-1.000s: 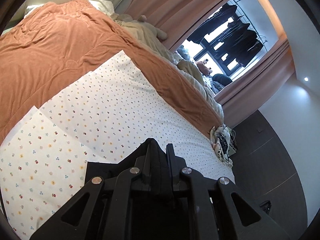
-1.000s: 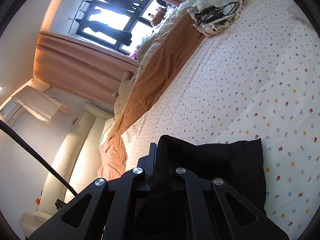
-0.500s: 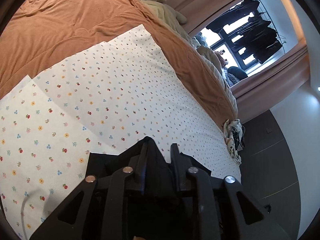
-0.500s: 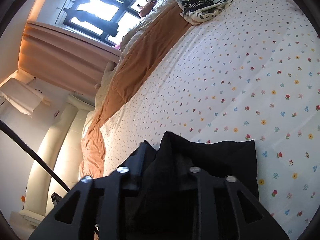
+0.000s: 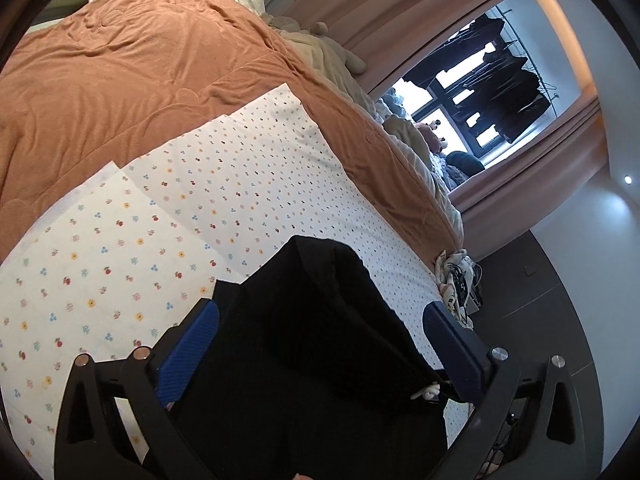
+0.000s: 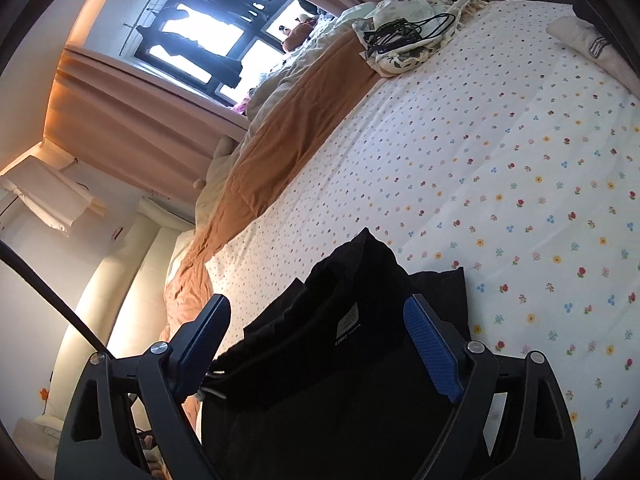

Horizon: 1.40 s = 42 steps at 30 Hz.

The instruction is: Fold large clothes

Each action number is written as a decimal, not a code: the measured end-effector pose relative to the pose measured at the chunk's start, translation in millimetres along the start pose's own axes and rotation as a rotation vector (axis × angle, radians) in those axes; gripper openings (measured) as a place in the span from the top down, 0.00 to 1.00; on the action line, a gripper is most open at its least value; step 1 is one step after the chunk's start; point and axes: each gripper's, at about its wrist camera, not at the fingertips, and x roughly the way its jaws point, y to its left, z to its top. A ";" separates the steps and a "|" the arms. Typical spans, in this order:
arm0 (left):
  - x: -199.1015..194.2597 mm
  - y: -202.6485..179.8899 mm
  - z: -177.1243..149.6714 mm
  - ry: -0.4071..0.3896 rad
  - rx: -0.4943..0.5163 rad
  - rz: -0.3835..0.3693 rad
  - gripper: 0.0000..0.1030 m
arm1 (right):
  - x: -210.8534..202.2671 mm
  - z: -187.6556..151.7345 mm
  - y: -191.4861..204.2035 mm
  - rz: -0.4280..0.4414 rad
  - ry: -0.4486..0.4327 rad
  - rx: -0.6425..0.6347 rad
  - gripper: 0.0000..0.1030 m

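Left tool [image 5: 320,326]: jaws opening and standing wide apart; the black garment [image 5: 320,360] bulges up between the blue pads [image 5: 188,350], but no pad is seen pressing on it.
Right tool [image 6: 316,324]: jaws likewise opening, spread wide; a raised fold of the same garment, with a white label [image 6: 349,327] showing, lies between them unclamped.
Task's thing: the black garment lies on the flowered sheet [image 5: 240,184] at the near edge of the bed, directly under both tools, already doubled over on itself with a humped ridge in the middle.
Step in hand: by my reading, a release — a fold has been laid down and both tools are letting the cloth go.
Next move: likely calls for drawing both tools back clear of the cloth without snagging the ridge, then flattening the hump or taking fresh hold of an edge for another fold; which edge I cannot tell, since much of the garment is hidden beneath the tools.
Risk: the loose fold may spring open or slide once free.
Count, left to right: one orange blanket [image 5: 132,64]; one flowered sheet; one black garment; two tools; one small heap of patterned cloth with dark cables [image 6: 404,36] at the far corner; one window [image 5: 480,108] with dark clothes hanging.
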 end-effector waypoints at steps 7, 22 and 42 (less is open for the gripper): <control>-40.7 7.8 -23.9 -0.009 -0.018 0.007 0.00 | -60.8 -7.4 2.7 -0.024 -0.009 -0.034 0.15; -114.7 10.6 -77.4 0.008 -0.003 -0.037 0.14 | -154.0 -53.0 24.7 -0.057 0.062 -0.087 0.15; -111.2 58.5 -111.9 0.070 -0.091 0.045 0.30 | -127.1 -72.9 1.8 -0.129 0.166 -0.104 0.31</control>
